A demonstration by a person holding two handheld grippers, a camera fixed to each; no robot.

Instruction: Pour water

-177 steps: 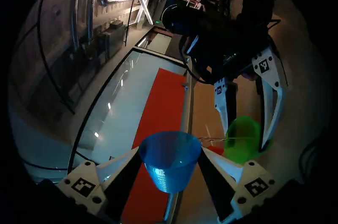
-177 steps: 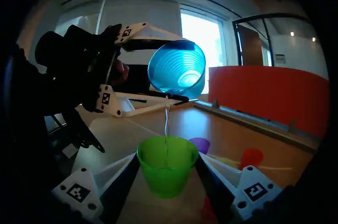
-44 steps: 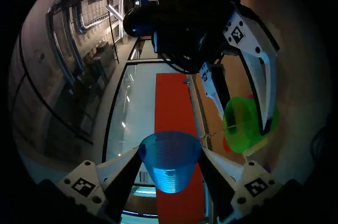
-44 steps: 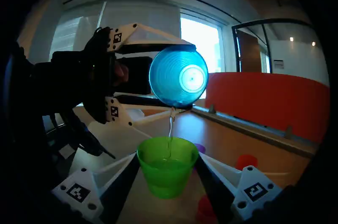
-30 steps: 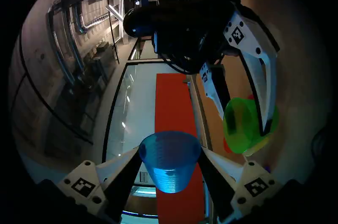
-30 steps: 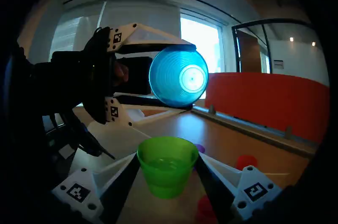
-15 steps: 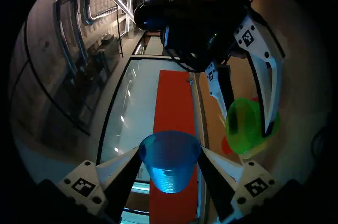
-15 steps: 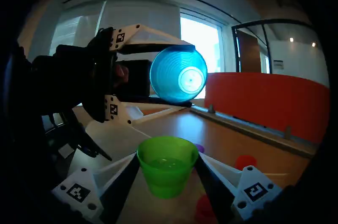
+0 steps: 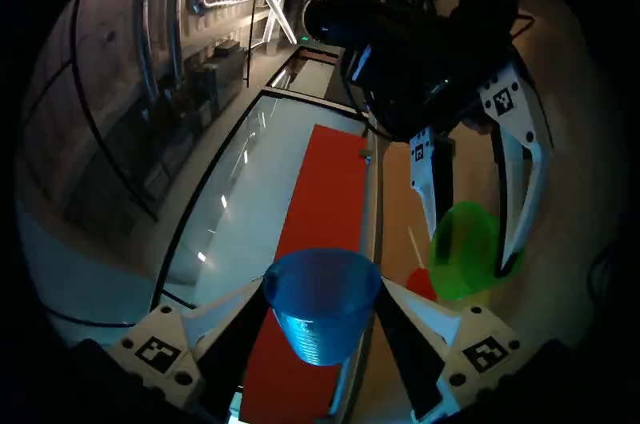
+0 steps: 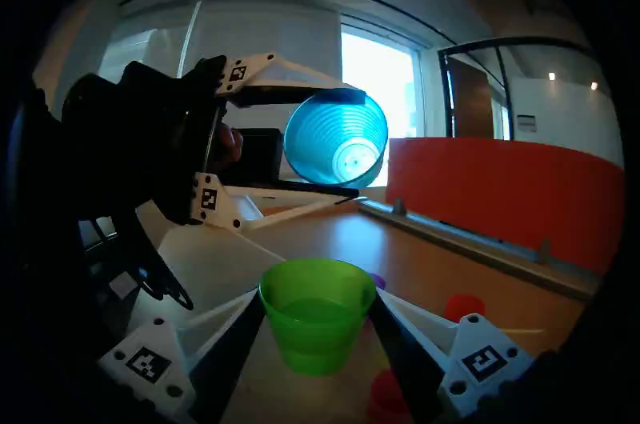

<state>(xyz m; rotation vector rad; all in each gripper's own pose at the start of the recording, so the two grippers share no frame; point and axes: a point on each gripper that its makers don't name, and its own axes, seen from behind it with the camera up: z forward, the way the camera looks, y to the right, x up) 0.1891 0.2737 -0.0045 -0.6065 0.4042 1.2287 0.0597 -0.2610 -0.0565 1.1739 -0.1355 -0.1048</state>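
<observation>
1. My left tool [image 9: 322, 290] is closed to the width of a translucent blue plastic cup [image 9: 322, 320]. Its two white fingers press on opposite sides of the cup just below the rim.
2. In the right gripper view the blue cup is tipped well over, with its open mouth turned toward the camera so that the ribbed inner wall and pale bottom show. It hangs high over the counter, above and beyond the green cup, well apart from it.
3. My right tool [image 10: 318, 302] is closed on a translucent green plastic cup [image 10: 318, 332], with one white finger against each side. This cup stands upright and holds clear water partway up.
4. In the left gripper view the green cup lies farther off to the right, between the right tool's fingers, with its mouth facing the camera.
5. A wooden counter [image 10: 424, 252] runs beneath both cups. On it are a small red round piece [image 10: 464, 306] to the right of the green cup, a purple piece [image 10: 377, 281] just behind its rim, and another red piece [image 10: 386, 394] near the right tool's finger. I cannot tell what these pieces are.
6. A red partition panel [image 10: 520, 184] stands along the counter's far edge, and a bright window [image 10: 380, 72] lies behind the blue cup.
</observation>
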